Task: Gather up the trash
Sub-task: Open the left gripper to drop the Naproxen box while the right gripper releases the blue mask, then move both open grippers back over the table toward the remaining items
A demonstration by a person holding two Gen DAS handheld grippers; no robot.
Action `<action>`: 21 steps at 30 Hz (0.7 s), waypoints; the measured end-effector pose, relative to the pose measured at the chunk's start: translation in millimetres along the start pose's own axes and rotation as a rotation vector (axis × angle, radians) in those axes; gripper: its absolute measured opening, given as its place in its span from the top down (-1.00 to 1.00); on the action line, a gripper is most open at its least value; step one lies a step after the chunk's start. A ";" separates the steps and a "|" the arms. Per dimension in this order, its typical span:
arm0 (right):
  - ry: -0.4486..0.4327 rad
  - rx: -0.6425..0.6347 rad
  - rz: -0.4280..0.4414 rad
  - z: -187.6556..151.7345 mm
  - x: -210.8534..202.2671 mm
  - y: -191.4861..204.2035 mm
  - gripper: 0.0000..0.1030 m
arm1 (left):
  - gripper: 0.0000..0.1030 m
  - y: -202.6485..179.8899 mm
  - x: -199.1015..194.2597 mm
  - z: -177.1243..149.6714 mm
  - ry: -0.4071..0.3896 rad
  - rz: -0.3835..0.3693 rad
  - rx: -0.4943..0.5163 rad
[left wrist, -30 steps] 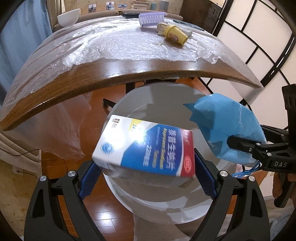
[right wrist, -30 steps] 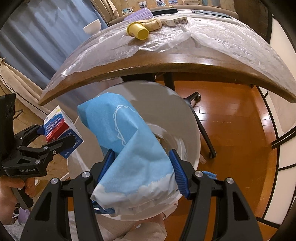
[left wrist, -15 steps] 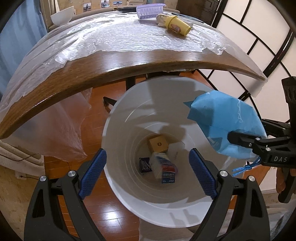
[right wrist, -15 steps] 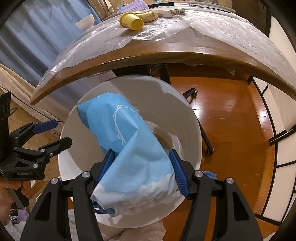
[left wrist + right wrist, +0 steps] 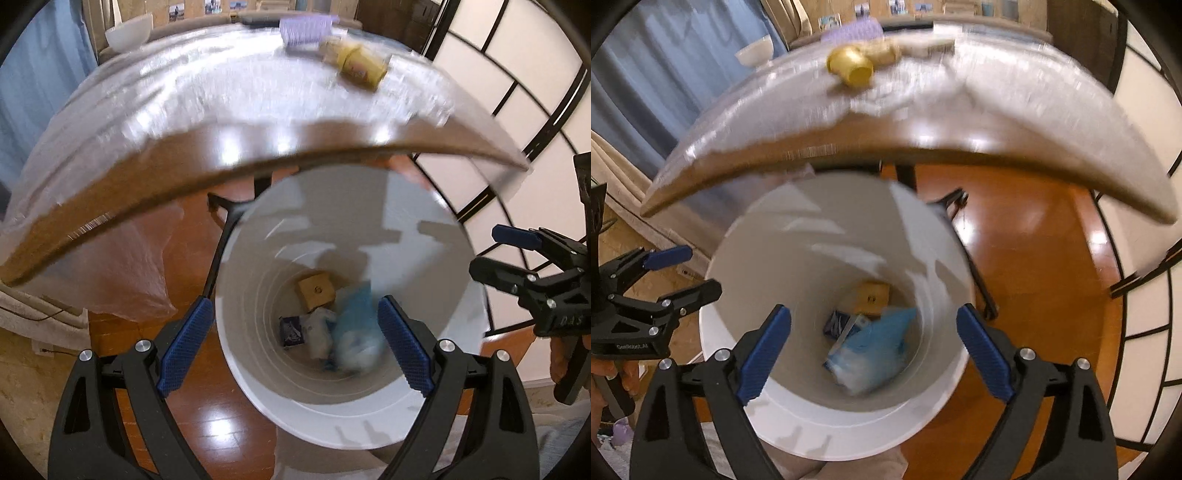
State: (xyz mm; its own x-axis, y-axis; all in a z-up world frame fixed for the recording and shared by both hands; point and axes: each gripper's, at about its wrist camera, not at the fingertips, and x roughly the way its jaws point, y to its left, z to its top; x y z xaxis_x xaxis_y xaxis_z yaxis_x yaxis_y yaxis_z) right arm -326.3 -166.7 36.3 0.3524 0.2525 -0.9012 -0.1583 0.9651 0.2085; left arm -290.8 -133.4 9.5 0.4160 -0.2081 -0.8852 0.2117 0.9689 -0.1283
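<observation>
While right gripper (image 5: 871, 349) jaws are opening, empty, over white bin (image 5: 849, 428), blue bag (image 5: 875, 350) lies inside; left gripper (image 5: 291, 343) wide, empty. Yellow cup (image 5: 851, 68) lies tipped at worktop (image 5: 923, 136) far edge, nearer right.

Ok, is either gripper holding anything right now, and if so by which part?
Nothing is held. The left gripper is open and empty; the right gripper has its jaws opening with nothing between them. The blue bag lies inside the white bin.
</observation>
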 end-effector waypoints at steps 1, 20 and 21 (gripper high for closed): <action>-0.036 -0.005 -0.012 3.2 -9.7 1.2 -0.87 | -0.88 -0.8 -6.0 2.0 -0.015 -0.006 0.000; -0.334 -0.141 -0.107 93.2 -39.5 39.9 -0.91 | -0.96 34.0 -53.9 152.6 -0.245 -0.160 -0.025; -0.329 -0.134 -0.085 96.9 -33.5 40.4 -0.91 | -0.96 35.3 -48.9 160.0 -0.235 -0.171 -0.024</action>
State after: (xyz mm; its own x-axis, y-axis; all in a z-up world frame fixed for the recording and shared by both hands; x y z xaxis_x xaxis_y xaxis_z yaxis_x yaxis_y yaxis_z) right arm -255.2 -129.4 111.8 0.6442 0.2020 -0.7377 -0.2278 0.9714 0.0670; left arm -162.2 -110.5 119.8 0.5704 -0.3916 -0.7220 0.2765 0.9193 -0.2801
